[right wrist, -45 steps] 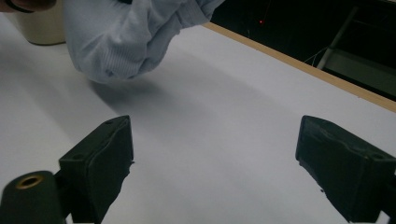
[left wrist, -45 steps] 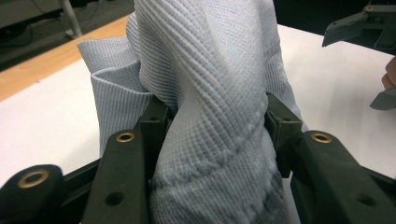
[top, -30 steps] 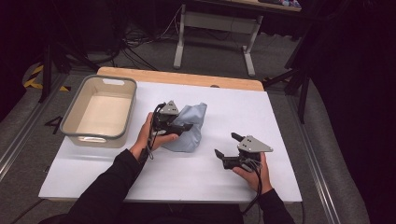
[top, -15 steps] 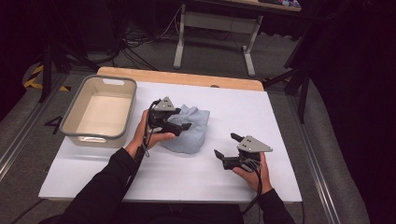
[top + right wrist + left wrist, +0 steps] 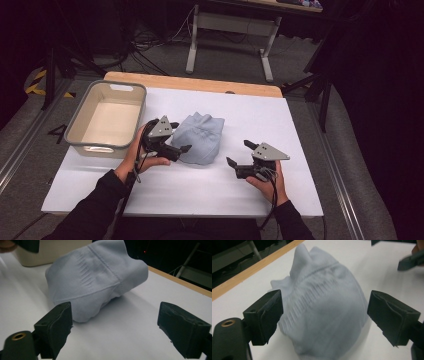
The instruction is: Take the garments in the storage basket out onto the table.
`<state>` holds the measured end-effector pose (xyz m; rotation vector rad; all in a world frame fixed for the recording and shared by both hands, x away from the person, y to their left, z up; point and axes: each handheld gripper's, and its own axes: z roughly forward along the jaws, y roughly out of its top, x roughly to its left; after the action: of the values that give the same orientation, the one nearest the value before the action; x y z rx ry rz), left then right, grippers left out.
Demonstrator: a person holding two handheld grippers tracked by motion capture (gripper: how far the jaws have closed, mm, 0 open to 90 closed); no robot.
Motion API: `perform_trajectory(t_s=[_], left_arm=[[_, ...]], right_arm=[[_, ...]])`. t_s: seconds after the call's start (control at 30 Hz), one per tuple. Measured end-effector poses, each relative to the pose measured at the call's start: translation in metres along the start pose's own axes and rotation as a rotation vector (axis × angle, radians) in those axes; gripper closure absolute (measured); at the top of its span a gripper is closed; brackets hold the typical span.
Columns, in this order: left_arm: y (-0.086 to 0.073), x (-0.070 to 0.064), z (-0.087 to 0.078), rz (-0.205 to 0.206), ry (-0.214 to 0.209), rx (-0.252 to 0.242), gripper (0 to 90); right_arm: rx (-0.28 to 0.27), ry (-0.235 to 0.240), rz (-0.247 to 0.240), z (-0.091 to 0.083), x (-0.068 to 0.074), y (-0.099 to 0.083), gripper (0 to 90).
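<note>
Crumpled pale blue knit cloth (image 5: pixel 201 137) sits bunched in a mound on the white worktop (image 5: pixel 300 125), about midway between the left and right edges and a little nearer the far wooden edge strip (image 5: pixel 192 83) than the near edge.

Your left gripper (image 5: pixel 181 136) is at the cloth's left side, jaws spread wide, holding nothing. In the left gripper view the cloth (image 5: pixel 324 307) lies between and just beyond the two black jaws; the left jaw pad looks very close to the fabric's edge, but contact cannot be told through the blur.

Your right gripper (image 5: pixel 240 153) rests toward the near right part of the worktop, apart from the cloth, pointing left toward it. Its jaws are also spread, empty. In the right gripper view the cloth (image 5: pixel 96 277) lies ahead, offset toward the left jaw, with bare white worktop between the jaws.

Beige rectangular plastic bin (image 5: pixel 80 119) stands at the worktop's left edge, just beside your left hand (image 5: pixel 140 152). Its inside looks bare.
</note>
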<state>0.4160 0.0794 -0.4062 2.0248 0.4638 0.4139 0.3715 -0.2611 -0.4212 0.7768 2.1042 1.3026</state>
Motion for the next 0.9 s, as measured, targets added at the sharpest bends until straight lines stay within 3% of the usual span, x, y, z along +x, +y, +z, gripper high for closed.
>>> perform_trajectory(t_s=[0.13, 0.27, 0.37, 0.47, 0.67, 0.73, 0.9], left_arm=[[-0.013, -0.006, -0.003, 0.019, 0.007, 0.048, 14.1], [-0.024, -0.008, -0.004, 0.007, -0.001, 0.089, 14.1], [-0.027, -0.009, -0.005, 0.046, 0.023, 0.142, 13.8], [-0.03, -0.005, -0.004, 0.007, 0.006, 0.136, 14.9], [-0.033, -0.004, 0.003, 0.006, 0.006, 0.153, 18.2], [-0.035, -0.002, 0.005, -0.006, 0.005, 0.167, 20.6], [-0.037, -0.001, 0.007, -0.015, 0.016, 0.182, 30.0]], right_arm=[[0.005, 0.031, -0.008, 0.007, -0.001, 0.007, 16.1], [0.026, 0.076, 0.014, 0.02, -0.005, 0.014, 18.4], [0.055, 0.077, 0.006, 0.035, -0.009, 0.02, 19.0], [0.069, 0.074, 0.035, 0.047, -0.016, 0.024, 16.7], [0.092, 0.097, 0.064, 0.064, -0.021, 0.022, 16.9], [0.111, 0.092, 0.064, 0.069, -0.02, 0.02, 19.3], [0.123, 0.143, 0.115, 0.076, -0.021, 0.015, 28.3]])
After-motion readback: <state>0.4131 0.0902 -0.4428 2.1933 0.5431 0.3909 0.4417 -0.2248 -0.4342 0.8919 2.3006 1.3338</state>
